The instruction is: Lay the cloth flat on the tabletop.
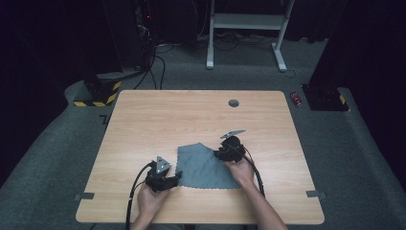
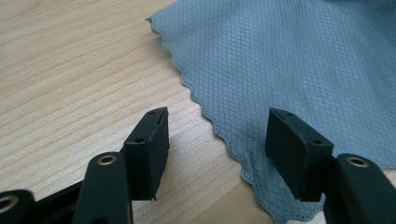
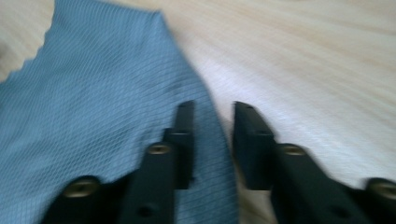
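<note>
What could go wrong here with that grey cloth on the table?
The left gripper stands open over the cloth edge, so that corner lies free and may slide. The right gripper seems to pinch a fold; its view is blurred, so the grip might slip and the cloth could bunch.

This is looking like a lab or test room rather than a home. A plain wooden table (image 1: 143, 115) with a cable hole is sitting on grey carpet (image 1: 57, 158), and beyond it, far past the gripper (image 1: 163, 178), the walls are fading into darkness. A white metal frame (image 1: 246, 21) is standing at the back, bundles of cables (image 1: 153, 62) are trailing across the floor, and black equipment bases with yellow-and-black hazard tape (image 1: 98, 96) are flanking the table's far corners.
</note>
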A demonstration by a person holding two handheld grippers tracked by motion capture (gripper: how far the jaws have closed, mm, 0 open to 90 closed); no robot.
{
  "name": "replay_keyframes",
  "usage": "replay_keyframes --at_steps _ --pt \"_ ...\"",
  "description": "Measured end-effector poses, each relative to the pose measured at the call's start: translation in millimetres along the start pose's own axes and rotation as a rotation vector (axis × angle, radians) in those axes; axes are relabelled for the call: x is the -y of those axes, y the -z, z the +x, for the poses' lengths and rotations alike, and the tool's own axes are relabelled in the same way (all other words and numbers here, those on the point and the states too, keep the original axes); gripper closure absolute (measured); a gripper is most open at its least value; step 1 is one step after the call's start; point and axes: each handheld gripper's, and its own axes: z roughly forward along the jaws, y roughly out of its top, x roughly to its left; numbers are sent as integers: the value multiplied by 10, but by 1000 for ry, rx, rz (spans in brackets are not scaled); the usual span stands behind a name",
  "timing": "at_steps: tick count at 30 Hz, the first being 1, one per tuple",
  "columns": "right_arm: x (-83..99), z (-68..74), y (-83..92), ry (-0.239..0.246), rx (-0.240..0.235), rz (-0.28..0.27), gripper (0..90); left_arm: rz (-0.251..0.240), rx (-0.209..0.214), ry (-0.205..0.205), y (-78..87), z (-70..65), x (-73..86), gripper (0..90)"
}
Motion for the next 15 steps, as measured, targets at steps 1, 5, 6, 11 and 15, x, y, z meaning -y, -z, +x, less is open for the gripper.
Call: replay_keyframes --at_steps 1,5,6,11,15 --pt "1 9 -18 13 -7 13 803 0 0 0 0 0 0 396" --pt "-8 53 29 61 -20 -5 891 0 0 1 0 0 0 394" --pt "-16 72 66 79 -22 -27 892 0 0 2 0 -1 0 394" --pt "-46 275 281 160 -29 -110 893 0 0 2 0 -1 0 393" --pt "-21 605 447 292 -66 -154 893 0 0 3 0 -1 0 393"
